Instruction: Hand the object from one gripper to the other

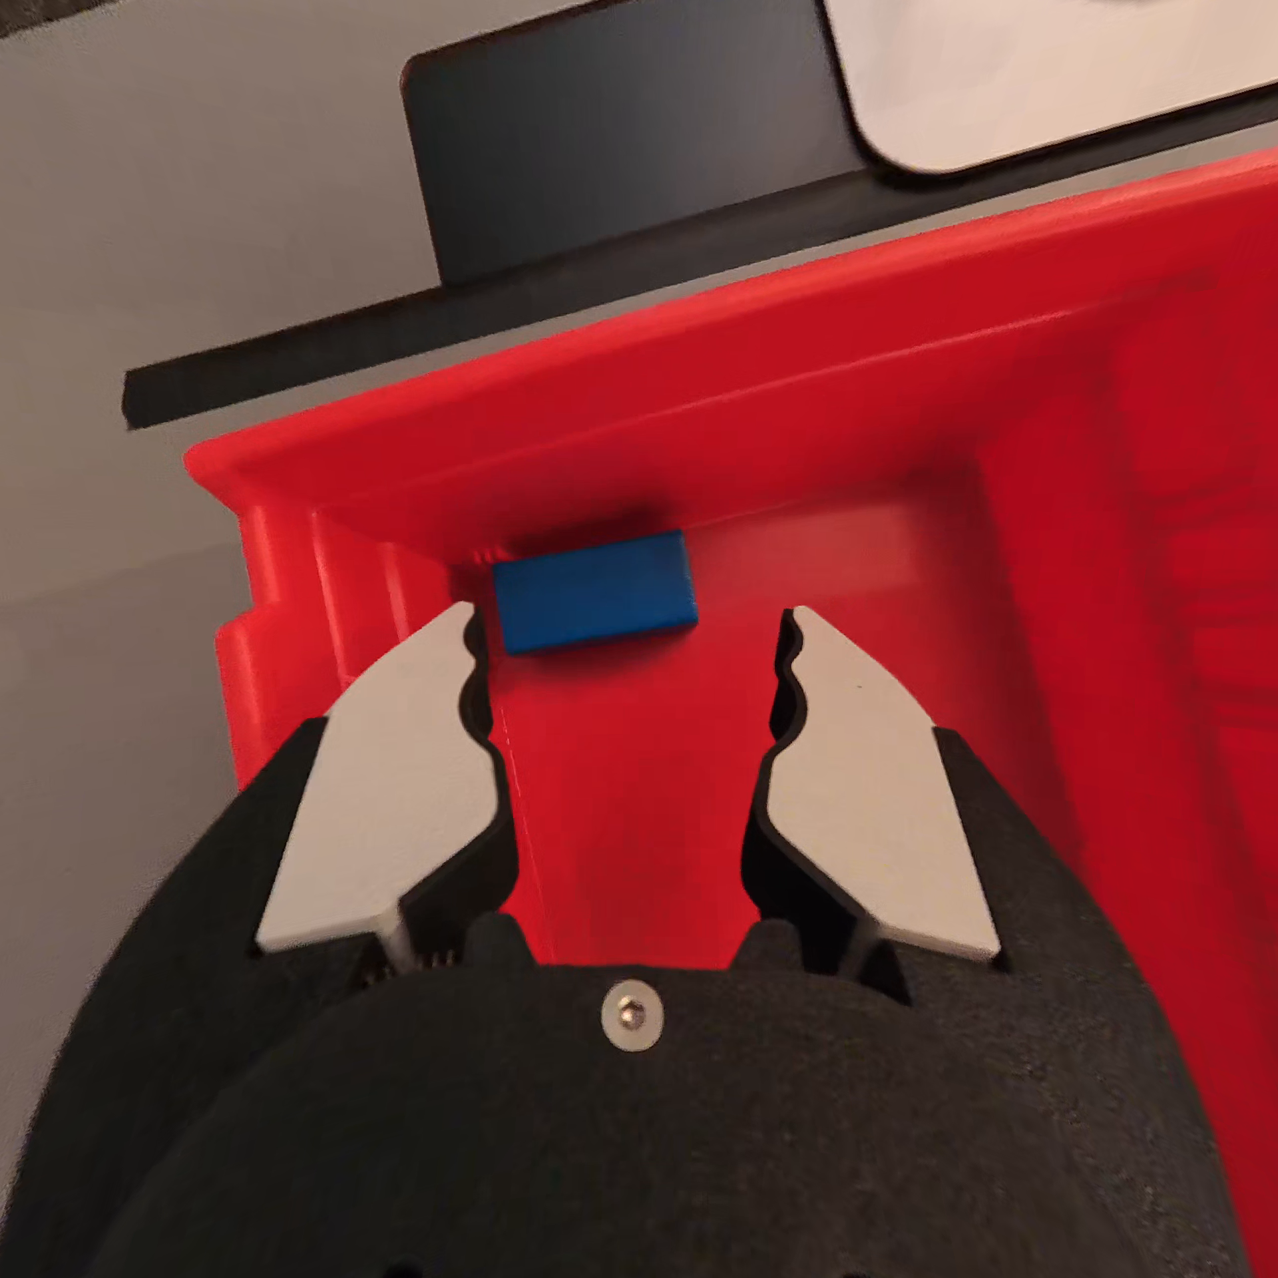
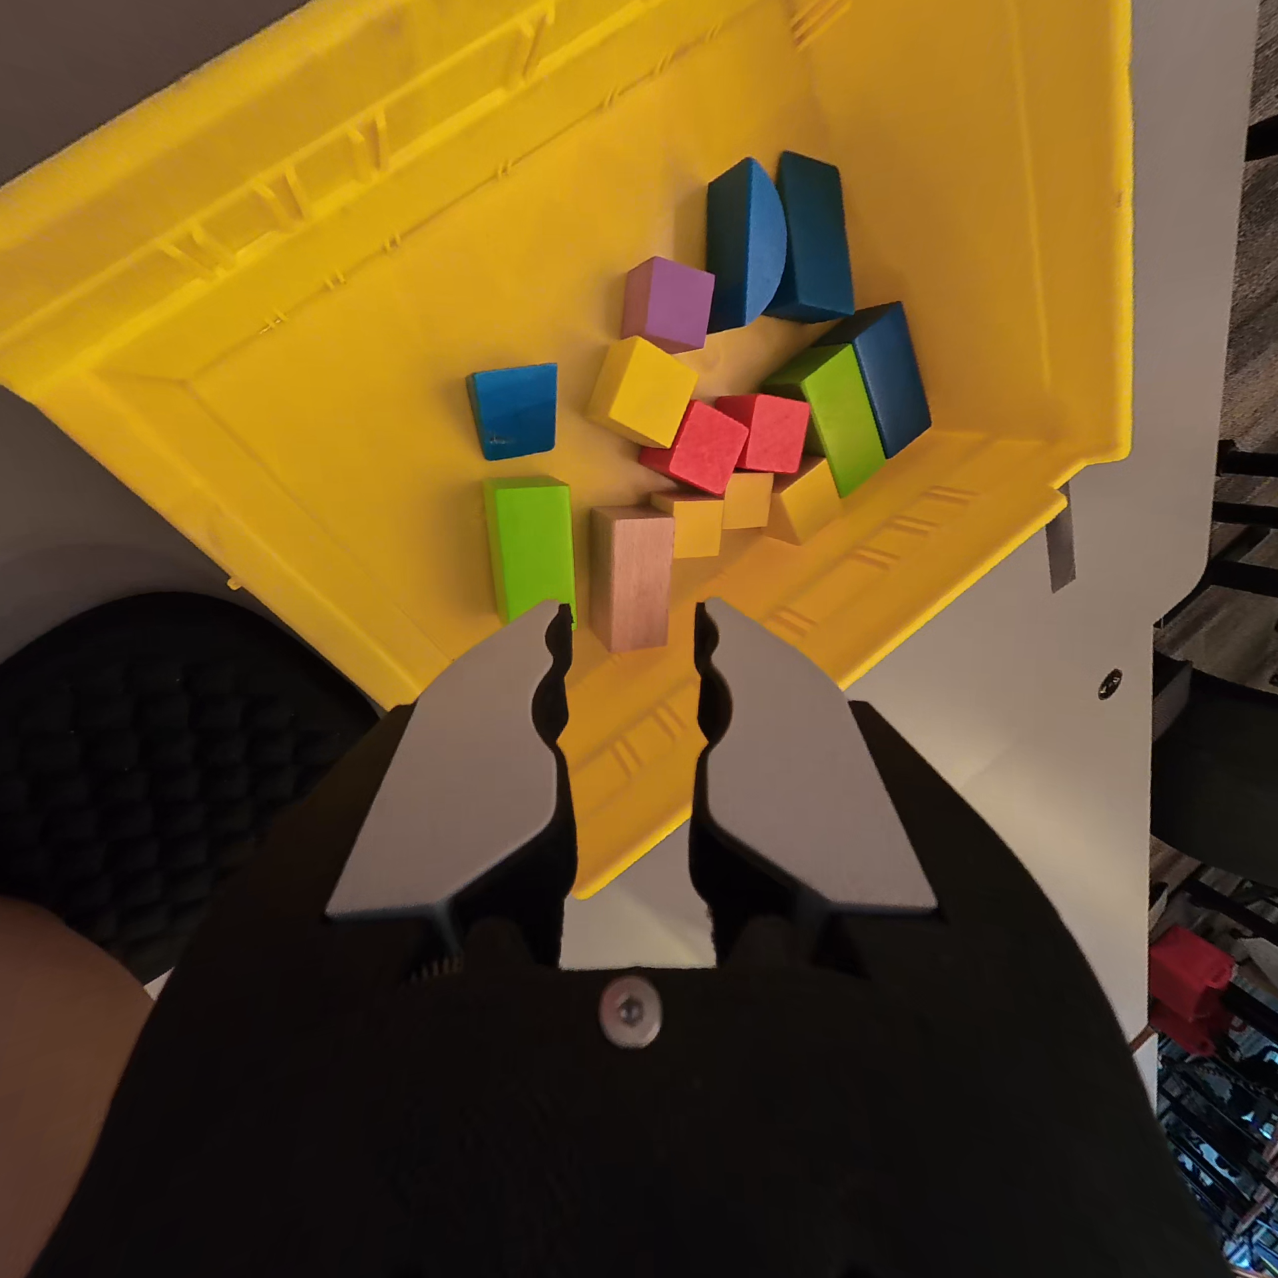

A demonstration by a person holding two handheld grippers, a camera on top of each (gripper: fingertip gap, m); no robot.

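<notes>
Blue block (image 1: pixel 595 591) lies flat in the far corner of a red bin (image 1: pixel 761 387), just beyond my left gripper (image 1: pixel 629 612), whose jaws stand wide apart and hold nothing. The bin wall is close, so I judge a finger could snag it and push the block away.

Through the right wrist view, my right gripper (image 2: pixel 633 608) hovers over a yellow bin (image 2: pixel 242 276) of mixed coloured blocks, jaws partly open and empty. Tight packing risks a double grab. Both bins sit on a pale tabletop (image 2: pixel 1003 726) beside dim clutter.
</notes>
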